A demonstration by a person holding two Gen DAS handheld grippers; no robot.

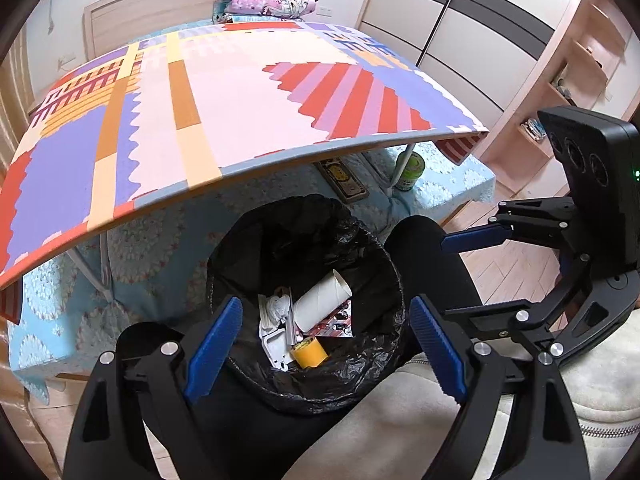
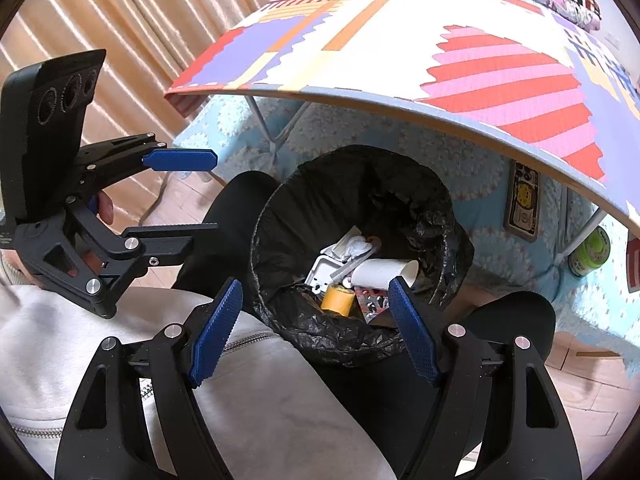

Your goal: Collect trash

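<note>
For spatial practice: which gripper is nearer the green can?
Right. The right gripper hovers over the bin toward the green can; the left gripper hovers farther away.

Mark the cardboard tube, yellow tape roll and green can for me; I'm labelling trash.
cardboard tube (image 1: 320, 302): left wrist view, middle of its white side.
yellow tape roll (image 1: 310, 353): left wrist view, its outer yellow band.
green can (image 1: 409, 171): left wrist view, its label.

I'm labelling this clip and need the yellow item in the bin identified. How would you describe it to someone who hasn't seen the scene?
Below the colourful table's edge stands a black-lined trash bin. Among the trash inside it, nearest the viewer, lies a small yellow tape roll, beside the white cardboard tube. It is the only yellow item there.
</note>
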